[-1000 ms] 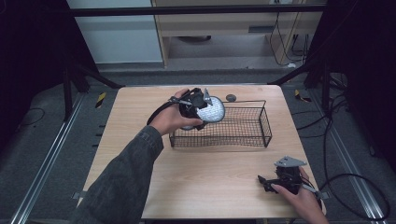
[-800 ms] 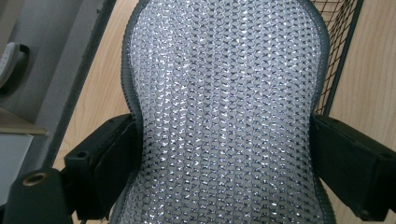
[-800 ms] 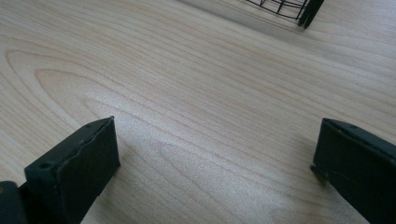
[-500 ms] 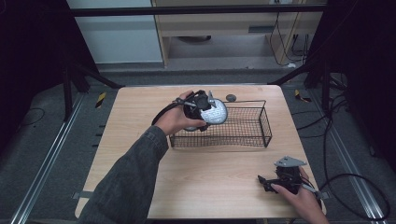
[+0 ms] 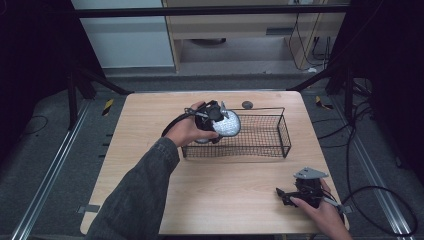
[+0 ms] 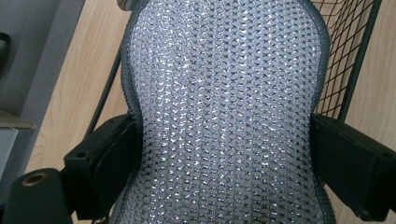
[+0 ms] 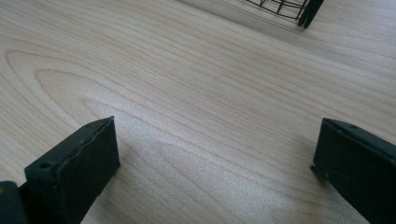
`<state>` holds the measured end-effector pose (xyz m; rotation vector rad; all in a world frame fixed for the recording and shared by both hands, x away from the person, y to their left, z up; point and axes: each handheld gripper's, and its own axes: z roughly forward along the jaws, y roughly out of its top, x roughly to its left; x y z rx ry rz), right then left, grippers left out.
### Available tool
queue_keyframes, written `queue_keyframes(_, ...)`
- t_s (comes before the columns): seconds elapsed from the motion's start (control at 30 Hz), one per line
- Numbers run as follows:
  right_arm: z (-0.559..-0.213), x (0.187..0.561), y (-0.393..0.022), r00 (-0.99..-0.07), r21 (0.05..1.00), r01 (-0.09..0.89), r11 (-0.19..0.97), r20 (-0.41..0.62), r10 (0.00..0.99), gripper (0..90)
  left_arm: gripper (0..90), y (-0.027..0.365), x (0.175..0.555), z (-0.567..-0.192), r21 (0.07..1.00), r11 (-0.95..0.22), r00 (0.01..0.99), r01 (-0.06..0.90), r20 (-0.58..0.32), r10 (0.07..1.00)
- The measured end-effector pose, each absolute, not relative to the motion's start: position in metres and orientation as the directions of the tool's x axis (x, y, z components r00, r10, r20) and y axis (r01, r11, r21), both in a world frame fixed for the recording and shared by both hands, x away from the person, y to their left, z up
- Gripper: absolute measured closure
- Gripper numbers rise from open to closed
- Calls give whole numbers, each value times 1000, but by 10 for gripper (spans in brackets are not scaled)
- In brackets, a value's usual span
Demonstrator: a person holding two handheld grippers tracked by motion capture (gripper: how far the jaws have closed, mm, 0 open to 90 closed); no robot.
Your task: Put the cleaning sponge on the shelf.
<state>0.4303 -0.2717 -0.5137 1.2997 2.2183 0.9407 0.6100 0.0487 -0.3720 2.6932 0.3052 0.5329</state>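
Since the left gripper (image 5: 216, 121) clamps the silver mesh pouch (image 5: 226, 124) at its narrowed waist, the step in hand reads as lowering it into the black wire basket (image 5: 280, 131).

Left gripper: jaws closed on the pouch from both sides, one pad pressed against each grey-trimmed edge in the left gripper view (image 6: 224, 121).

Right gripper (image 5: 299, 192): jaws spread wide with nothing between them, hovering low over the bare wooden table (image 7: 196, 93) near its front right corner, well apart from the basket.

Pouch, place: held above the basket's left end, over the rim on the person's side, not yet resting on the mesh floor.

Pouch, long axis: runs straight away from the left gripper along the line of its jaws; in the high view the rounded free end points right and a little away from the person, towards the basket's interior.

Pouch, face: the broad glittering side looks up at the gripper's camera.

Doing it well: I judge it best to carry the pouch further right so its free end passes the left wall, tip it down along the basket's length, and loosen the jaws only once it lies low inside.

Risk: the soft body may sag or catch on the top wire (image 6: 362, 60) if lowered too early.

Other thing: a small dark round object (image 5: 247, 104) lies on the table just beyond the basket.
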Motion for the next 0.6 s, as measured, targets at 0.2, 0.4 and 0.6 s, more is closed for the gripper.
queue_keyframes(0.2,-514,430,-272,-487,721,603,340,-5,874,4,95,52,613,-377,405,-903,908,144,310,283)
queue_keyframes(0.4,-514,430,-272,-488,722,602,340,-4,873,4,91,53,615,-385,395,-906,911,149,300,281)
queue_keyframes(0.6,-514,430,-272,-489,723,601,341,-5,873,4,80,54,619,-389,397,-903,914,162,285,289)
